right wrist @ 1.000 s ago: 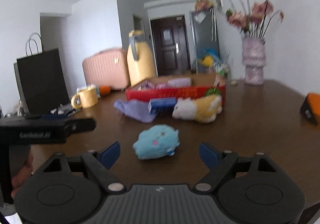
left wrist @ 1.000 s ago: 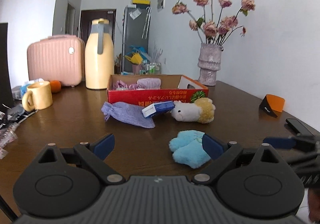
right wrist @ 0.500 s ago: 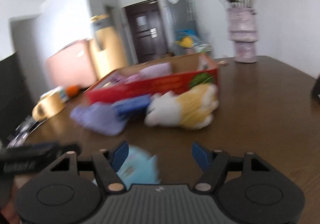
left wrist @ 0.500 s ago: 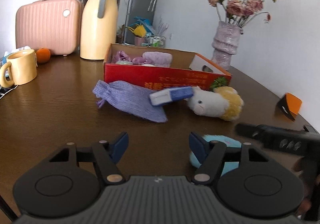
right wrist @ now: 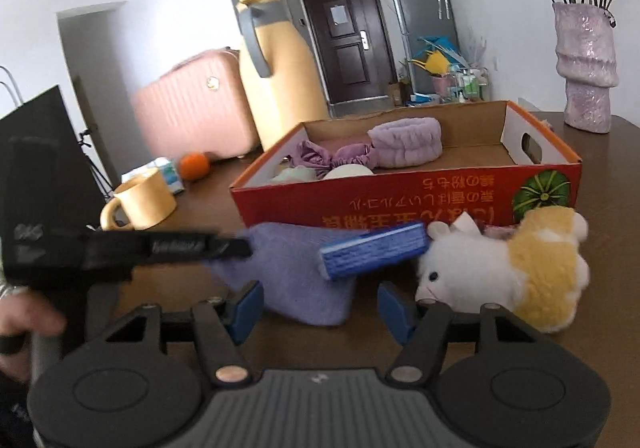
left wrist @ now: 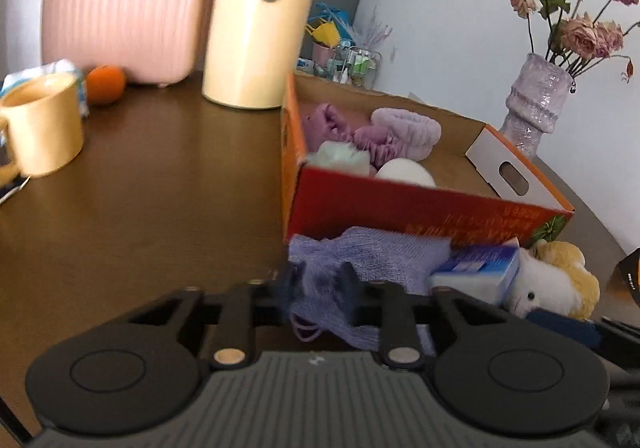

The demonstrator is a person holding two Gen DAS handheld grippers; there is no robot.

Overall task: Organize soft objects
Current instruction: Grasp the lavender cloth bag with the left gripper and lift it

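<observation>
Lilac knit cloth (left wrist: 372,252) is bunching between my left gripper (left wrist: 320,284); through the left wrist camera I'm seeing the jaws, which have just been closing, pinching its near edge in front of the red box (left wrist: 420,204). It's looking limp and light, so I'm expecting it to drape and drag the blue packet (left wrist: 480,268) resting on it.

Through the right wrist camera, my right gripper (right wrist: 320,306) is hanging open, jaws narrowing, gripping nothing, the cloth's corner and the plush lamb (right wrist: 504,268) just ahead. I'm judging the lamb's squashy body the best hold.
</observation>
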